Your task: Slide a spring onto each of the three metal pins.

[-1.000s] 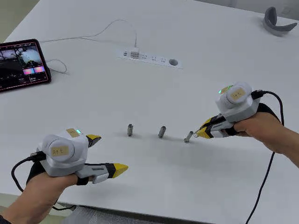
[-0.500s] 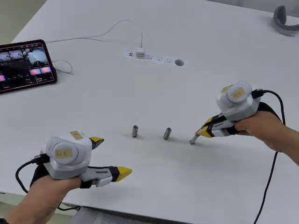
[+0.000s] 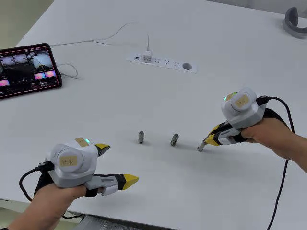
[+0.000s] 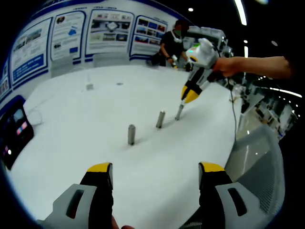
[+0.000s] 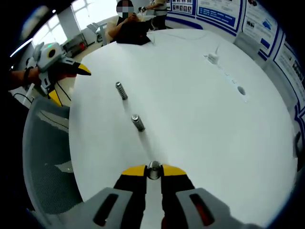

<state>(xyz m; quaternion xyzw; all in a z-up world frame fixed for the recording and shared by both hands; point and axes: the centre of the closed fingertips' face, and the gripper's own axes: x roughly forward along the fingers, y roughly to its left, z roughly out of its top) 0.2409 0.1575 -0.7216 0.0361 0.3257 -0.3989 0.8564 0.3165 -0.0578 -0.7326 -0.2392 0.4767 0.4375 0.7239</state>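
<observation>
Three short metal pins stand in a row on the white table (image 3: 158, 105). A coiled spring sits on the left pin (image 3: 141, 137) (image 5: 121, 90) and on the middle pin (image 3: 174, 139) (image 5: 137, 122). The third pin (image 3: 201, 146) (image 4: 179, 112) leans to one side. My right gripper (image 3: 211, 140) (image 5: 155, 171) is shut on the spring (image 5: 153, 170) at that pin's top. My left gripper (image 3: 116, 164) (image 4: 156, 168) hovers open near the table's front edge, left of the row, with nothing between its yellow fingertips (image 4: 100, 168).
A tablet (image 3: 26, 69) with a lit screen lies at the far left. A white power strip (image 3: 160, 61) with a plugged charger and cable lies behind the pins. A grey headband (image 3: 295, 21) sits at the far right corner. A mesh chair (image 5: 45, 162) stands at the table's front edge.
The head camera has shifted a little. Both grippers keep their places relative to the pins, the right one still pinching at the third pin.
</observation>
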